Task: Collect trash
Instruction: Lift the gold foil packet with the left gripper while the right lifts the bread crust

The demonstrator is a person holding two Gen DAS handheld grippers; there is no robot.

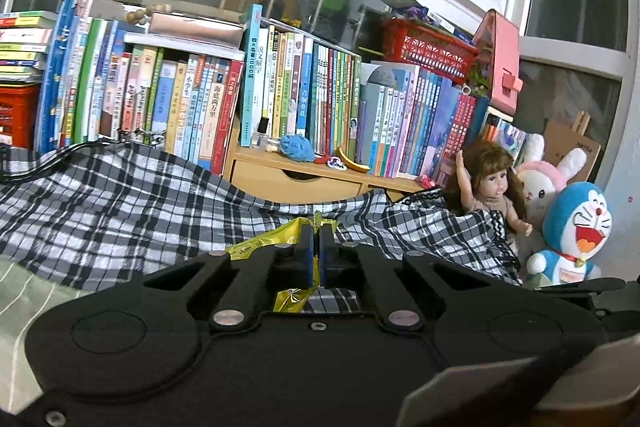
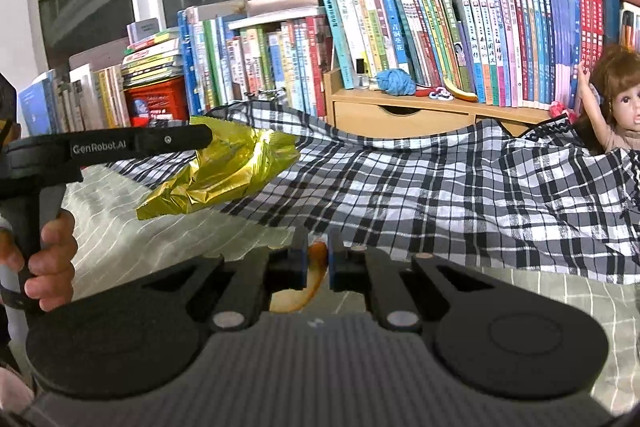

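Left wrist: left gripper (image 1: pixel 319 227) pinches gold wrapper (image 1: pixel 256 245), mostly hidden; right gripper (image 2: pixel 318 247) clamps peel (image 2: pixel 312 277).

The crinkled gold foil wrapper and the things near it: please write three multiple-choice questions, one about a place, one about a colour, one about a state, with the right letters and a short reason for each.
1. Where is the crinkled gold foil wrapper?
A. Inside the red plastic basket
B. In the air above the bed, held by the left gripper
C. On the wooden shelf

2. What colour is the ball of yarn on the wooden shelf?
A. Blue
B. Red
C. White

3. What is the state of the right gripper?
A. Wide open and empty
B. Shut on the brown-haired doll
C. Shut on a curved orange peel-like scrap

Answers:
1 B, the right wrist view shows the wrapper hanging from the black fingers above the checked cloth.
2 A, the yarn is plainly blue beside the books.
3 C, the orange scrap sits pinched between the blue pads.
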